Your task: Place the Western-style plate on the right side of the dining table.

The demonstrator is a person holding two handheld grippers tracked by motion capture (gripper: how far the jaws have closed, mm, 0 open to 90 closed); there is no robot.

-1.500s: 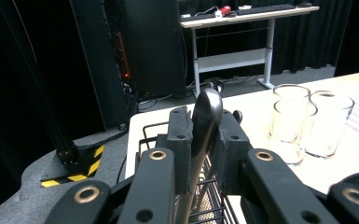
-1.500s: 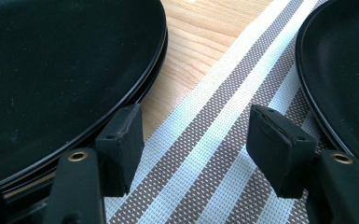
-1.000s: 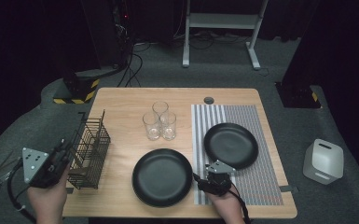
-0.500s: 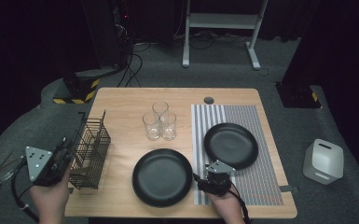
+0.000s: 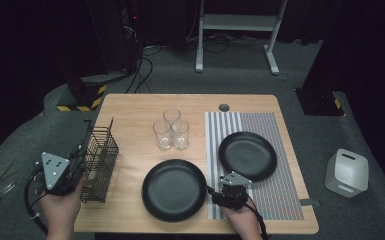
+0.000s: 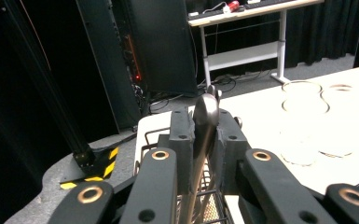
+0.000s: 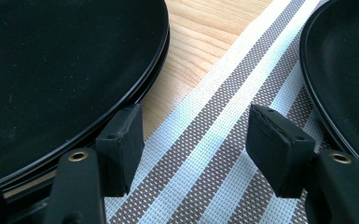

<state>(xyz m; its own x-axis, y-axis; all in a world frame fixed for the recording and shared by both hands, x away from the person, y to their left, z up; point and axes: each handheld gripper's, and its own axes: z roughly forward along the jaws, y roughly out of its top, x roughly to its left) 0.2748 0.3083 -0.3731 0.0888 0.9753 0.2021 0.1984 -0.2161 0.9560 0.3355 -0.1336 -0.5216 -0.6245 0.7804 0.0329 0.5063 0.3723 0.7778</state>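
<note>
Resting on the wooden table (image 5: 130, 107) as landmark: striped placemat (image 5: 265, 200) on its right half, one black plate (image 5: 247, 155) on the mat, a second black plate (image 5: 174, 189) on bare wood just left of the mat. Three glasses (image 5: 172, 129) stand clustered mid-table; wire cutlery basket (image 5: 100, 160) stands at the table's left edge.

Left gripper (image 6: 204, 135): jaws pinching a spoon (image 6: 205, 114), bowl end up, handle pointing down into the basket (not yet released). Right gripper (image 7: 193, 140): jaws spread, empty, low over the mat between the two plates, left pad just beside the nearer plate's rim.

Risk, judged: spoon handle may catch on a basket wire and tip the light basket off the table's edge.
</note>
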